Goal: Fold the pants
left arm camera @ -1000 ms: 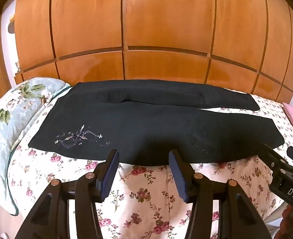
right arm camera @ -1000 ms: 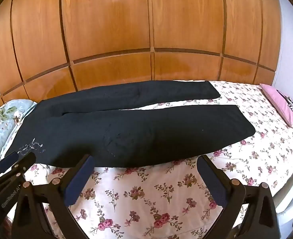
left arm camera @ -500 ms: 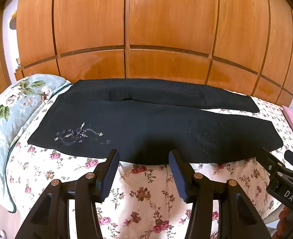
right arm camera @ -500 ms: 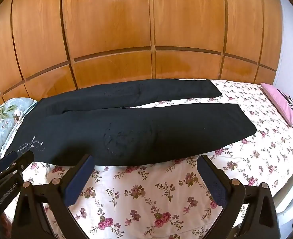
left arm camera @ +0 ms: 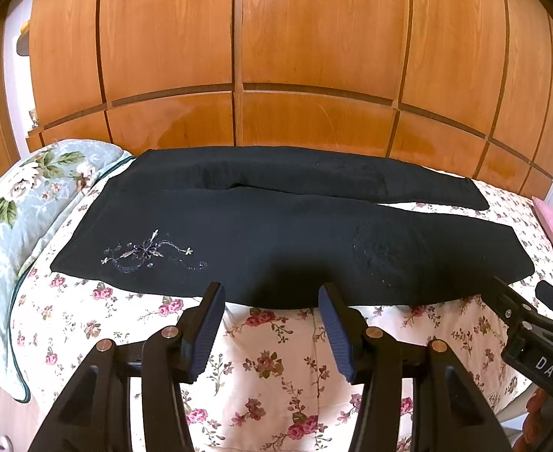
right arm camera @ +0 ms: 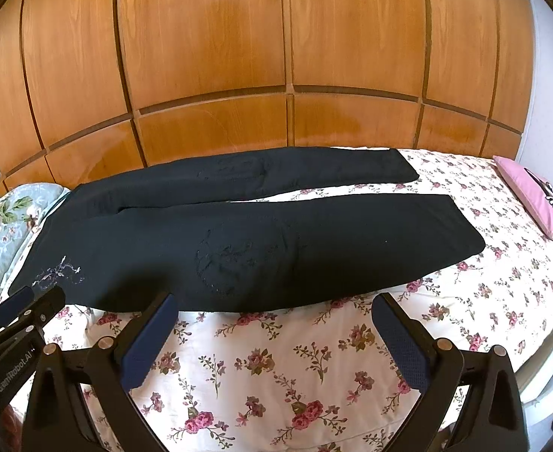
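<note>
Black pants (left arm camera: 276,233) (right arm camera: 261,241) lie flat across a floral bed sheet (left arm camera: 268,361) (right arm camera: 276,361), waist to the left, both legs reaching right. Pale embroidery (left arm camera: 148,252) marks the hip near the waist. My left gripper (left arm camera: 270,293) hovers open just short of the pants' near edge, nothing between its blue pads. My right gripper (right arm camera: 272,305) stands wide open over the sheet, in front of the near leg, also holding nothing. Each gripper shows at the edge of the other's view: the left gripper (right arm camera: 24,309) and the right gripper (left arm camera: 524,301).
A wooden panelled wall (left arm camera: 276,56) runs right behind the bed. A pale blue floral pillow (left arm camera: 16,218) lies at the left end, and a pink cushion (right arm camera: 536,196) at the right end. The bed's near edge falls away at lower right.
The left wrist view has shifted slightly, so the pants sit a little lower and farther in it. Both grippers stay open; the pants have not moved.
</note>
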### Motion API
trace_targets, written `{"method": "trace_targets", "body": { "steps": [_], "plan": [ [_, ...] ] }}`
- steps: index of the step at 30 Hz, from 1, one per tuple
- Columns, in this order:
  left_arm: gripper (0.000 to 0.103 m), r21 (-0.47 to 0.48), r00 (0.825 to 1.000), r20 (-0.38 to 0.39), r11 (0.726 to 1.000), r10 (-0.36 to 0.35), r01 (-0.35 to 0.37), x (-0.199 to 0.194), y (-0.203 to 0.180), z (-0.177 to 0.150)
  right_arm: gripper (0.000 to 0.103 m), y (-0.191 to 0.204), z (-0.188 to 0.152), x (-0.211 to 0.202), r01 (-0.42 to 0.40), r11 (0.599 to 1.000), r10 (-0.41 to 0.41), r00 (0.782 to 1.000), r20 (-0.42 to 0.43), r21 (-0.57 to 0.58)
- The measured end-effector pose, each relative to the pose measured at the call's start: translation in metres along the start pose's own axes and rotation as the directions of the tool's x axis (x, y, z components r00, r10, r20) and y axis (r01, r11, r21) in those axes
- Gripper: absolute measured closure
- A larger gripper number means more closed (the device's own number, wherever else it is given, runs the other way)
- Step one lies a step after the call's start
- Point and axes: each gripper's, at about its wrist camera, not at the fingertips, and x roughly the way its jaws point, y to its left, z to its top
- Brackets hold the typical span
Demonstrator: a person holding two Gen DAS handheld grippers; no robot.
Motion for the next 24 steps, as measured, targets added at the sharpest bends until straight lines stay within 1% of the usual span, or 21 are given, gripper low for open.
{"method": "trace_targets", "body": {
  "steps": [24],
  "plan": [
    [0.05,-0.003,1.0,-0.023,1.0,-0.006,0.006,0.0041,0.0021,-0.0012,0.0,0.0022,-0.0019,0.004,0.002,1.0,-0.002,1.0,-0.005,-0.009]
  ]
}}
